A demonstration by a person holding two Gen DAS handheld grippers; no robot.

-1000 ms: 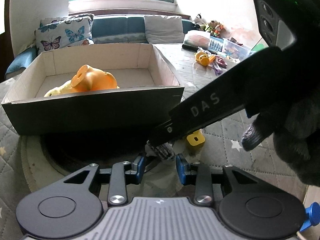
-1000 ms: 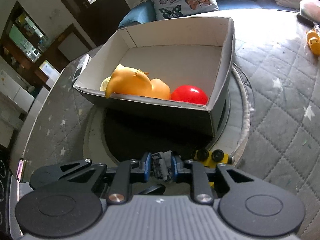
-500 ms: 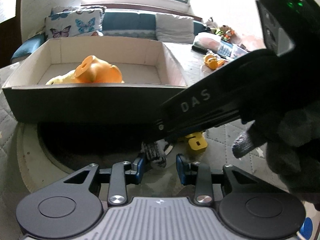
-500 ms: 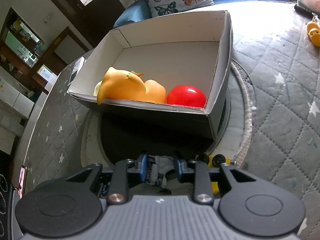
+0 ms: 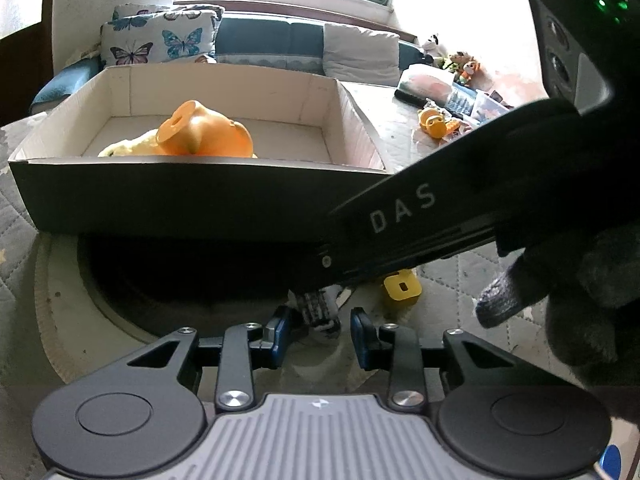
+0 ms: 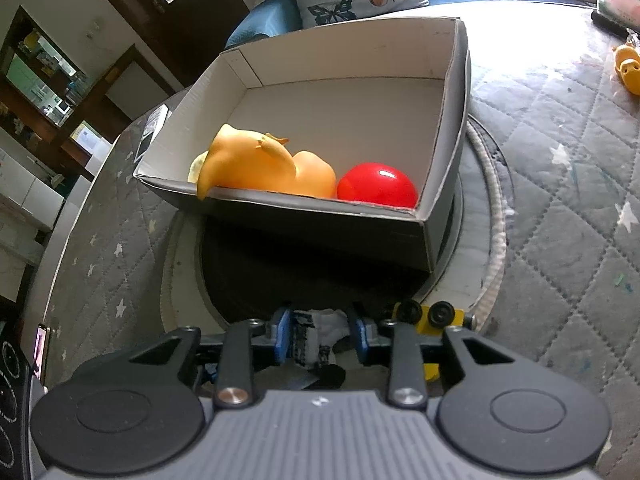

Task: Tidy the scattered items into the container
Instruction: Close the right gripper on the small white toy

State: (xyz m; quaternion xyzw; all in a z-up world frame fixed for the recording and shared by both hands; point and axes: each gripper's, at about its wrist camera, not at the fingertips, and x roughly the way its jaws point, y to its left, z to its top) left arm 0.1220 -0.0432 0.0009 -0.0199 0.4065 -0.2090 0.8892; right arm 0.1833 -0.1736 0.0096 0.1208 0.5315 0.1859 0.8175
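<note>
The right fingers (image 6: 320, 340) stand on either side of a small black-and-white toy (image 6: 316, 334) lying on the round turntable (image 6: 180, 280) just in front of the cardboard box (image 6: 320, 232), and they are opening. The toy sits between the blue pads, but a gap shows on the right side, so it looks released or only loosely cradled rather than gripped. The left fingers (image 5: 320, 330) are closing from apart around the same toy (image 5: 318, 308); their pads do not yet press on it. This reads as a handover, or a joint fuss over one awkward little piece: one pair lets go while the other takes hold. The right tool's long black finger, marked DAS, crosses the left view diagonally, with a gloved hand (image 5: 568, 300) behind it, which shows how closely the two tools crowd the spot.

A yellow toy vehicle (image 6: 432, 316) with black wheels lies just beside the black-and-white toy, still outside the box.

The box has a dark outside and a pale inside, is open-topped, and sits on the turntable so that its near wall faces both tools. In it lie an orange rubber duck (image 6: 264, 164) tipped on its side, something pale yellow behind it, and a red ball (image 6: 378, 186) in the near corner. Most of the floor is bare, so there is ample room. More toys lie far off on the quilted bench (image 6: 560, 200).
</note>
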